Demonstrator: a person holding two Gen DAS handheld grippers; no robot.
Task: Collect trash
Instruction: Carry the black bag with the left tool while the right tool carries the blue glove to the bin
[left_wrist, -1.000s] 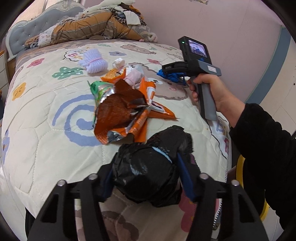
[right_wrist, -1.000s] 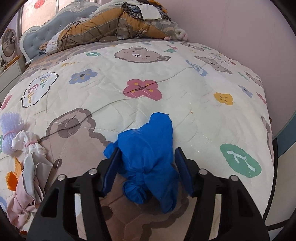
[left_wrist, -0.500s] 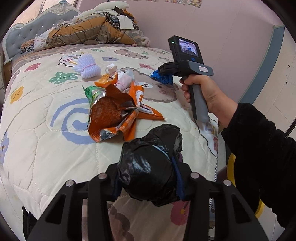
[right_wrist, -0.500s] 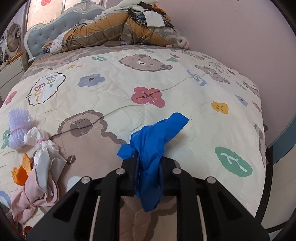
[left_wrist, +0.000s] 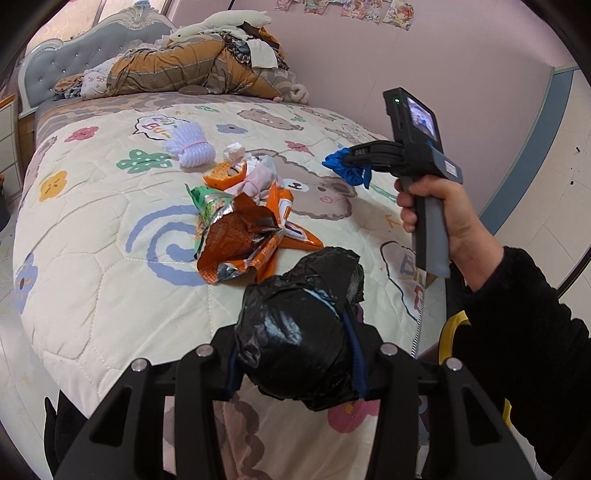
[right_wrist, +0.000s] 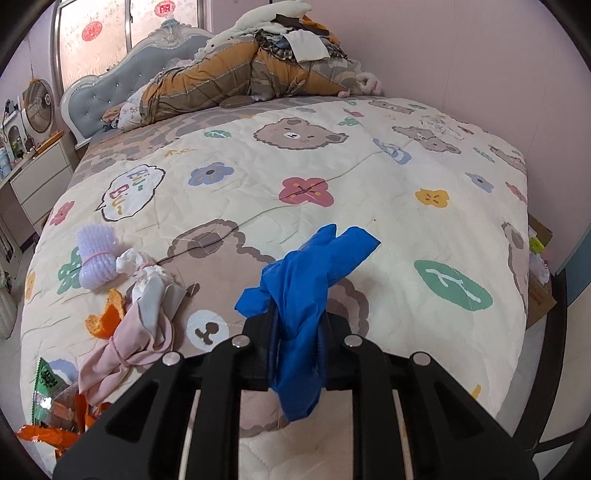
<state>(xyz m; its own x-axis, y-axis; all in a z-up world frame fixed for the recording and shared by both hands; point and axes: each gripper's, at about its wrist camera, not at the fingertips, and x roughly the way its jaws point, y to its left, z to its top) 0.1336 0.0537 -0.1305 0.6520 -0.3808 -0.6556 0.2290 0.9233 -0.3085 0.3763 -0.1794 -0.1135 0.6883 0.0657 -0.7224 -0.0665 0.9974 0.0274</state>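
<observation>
Had the crumpled blue plastic glove pinched tight in the right gripper, lifted off the cartoon-print quilted bedspread, long axis running forward and up-right, lower end drooping past the fingers. Clamped a knotted black plastic trash bag in the left gripper; couldn't see inside it. Left torn orange foil snack wrappers heaped mid-bed, partly cut off in the right wrist view.

I see both views evenly lit by soft, bright light, sharp at centre, with only faint shadows. Fisheye bending curves the bed edges, and black vignette fills every corner.
</observation>
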